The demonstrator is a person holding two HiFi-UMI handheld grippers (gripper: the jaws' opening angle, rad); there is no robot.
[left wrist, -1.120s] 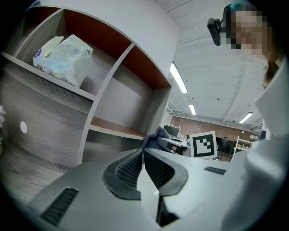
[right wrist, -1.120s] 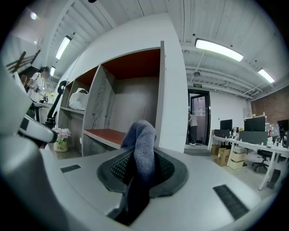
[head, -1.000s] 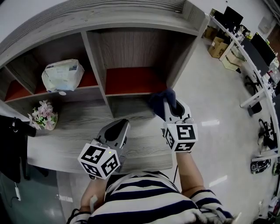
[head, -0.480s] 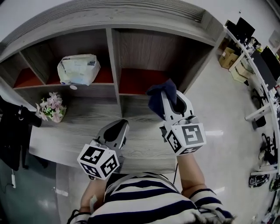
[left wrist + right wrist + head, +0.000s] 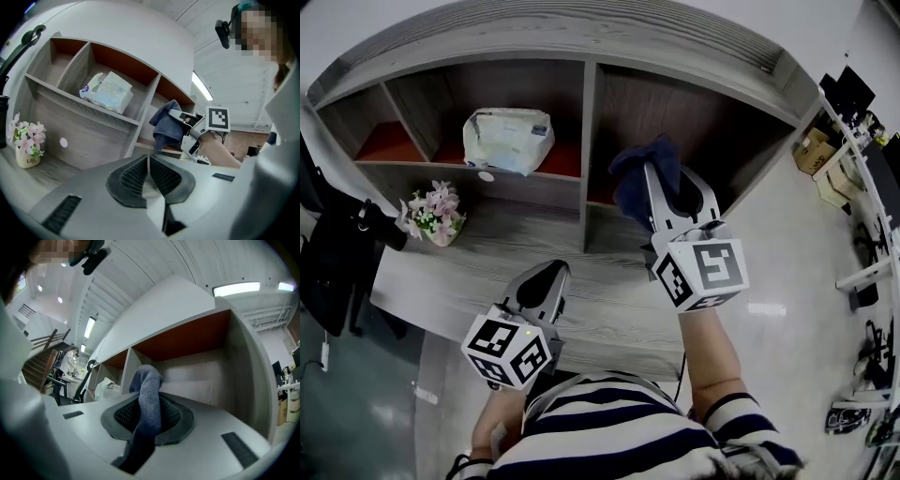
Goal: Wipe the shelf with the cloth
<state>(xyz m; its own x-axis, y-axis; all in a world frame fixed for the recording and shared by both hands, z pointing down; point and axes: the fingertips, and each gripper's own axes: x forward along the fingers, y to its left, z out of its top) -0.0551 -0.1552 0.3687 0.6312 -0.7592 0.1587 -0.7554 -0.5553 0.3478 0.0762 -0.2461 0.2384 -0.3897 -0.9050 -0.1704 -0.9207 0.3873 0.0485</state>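
A grey wooden shelf unit [image 5: 581, 122] with red-floored compartments fills the upper head view. My right gripper [image 5: 661, 183] is shut on a dark blue cloth [image 5: 636, 178], held up in front of the right-hand compartment [image 5: 694, 122]. In the right gripper view the cloth [image 5: 149, 399] hangs between the jaws, with that compartment [image 5: 201, 366] straight ahead. My left gripper [image 5: 539, 281] hangs lower, over the grey desk surface [image 5: 487, 272], shut with nothing in it. The left gripper view shows its jaws pressed together, and the cloth [image 5: 166, 124] up to the right.
A white plastic pack [image 5: 508, 139] lies in the middle compartment. A small pot of pink flowers [image 5: 431, 214] stands on the desk at left. A black coat [image 5: 337, 258] hangs at far left. Office desks [image 5: 862, 131] line the right edge.
My right gripper with the cloth has risen from the desk level to the front of the right compartment. The head view has swung right. The left gripper has barely moved.
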